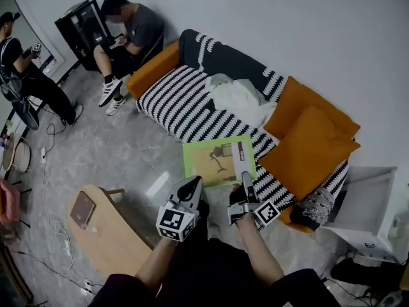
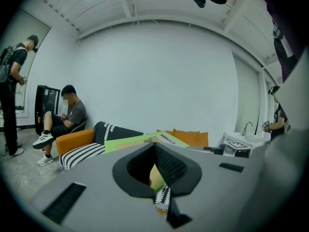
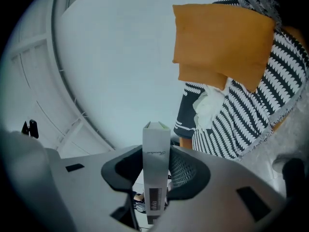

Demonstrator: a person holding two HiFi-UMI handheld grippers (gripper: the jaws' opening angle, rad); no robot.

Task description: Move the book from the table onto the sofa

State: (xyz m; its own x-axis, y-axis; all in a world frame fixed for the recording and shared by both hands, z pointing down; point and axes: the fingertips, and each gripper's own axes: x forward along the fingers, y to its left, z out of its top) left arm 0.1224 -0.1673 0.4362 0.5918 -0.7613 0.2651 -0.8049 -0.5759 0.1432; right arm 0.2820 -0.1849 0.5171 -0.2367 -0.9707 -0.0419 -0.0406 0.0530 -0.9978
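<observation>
**Carrying stage, judged close to its end.** The right gripper [image 1: 246, 183] is pinching the green-bordered book [image 1: 217, 160] by its near right edge, along the white strip. In the right gripper view the jaws are pressing on both faces of the book, which is standing edge-on in the gap between them. The left gripper [image 1: 190, 188] is sitting at the book's near left corner, its jaws pressed together at the tips with nothing clamped between them. Whether those tips are touching the cover cannot be told.

The book is hanging roughly level over the front edge of the black-and-white striped sofa [image 1: 182, 104]. It is well apart from the low wooden table [image 1: 112, 235] at near left and is apparently not yet resting on the seat.

**Doing the step well.** The book is best lowered flat onto the bare striped patch beneath it, between the white cloth [image 1: 239, 100] farther back and the orange cushion [image 1: 307, 152] at right. Because the pinch is taking one edge only, the far side may be sagging, and the closed left gripper could be serving as a prop under the corner. The right jaws should be spreading only once the seat is bearing the book, and with the book far enough in that it is not sliding off the front edge.
</observation>
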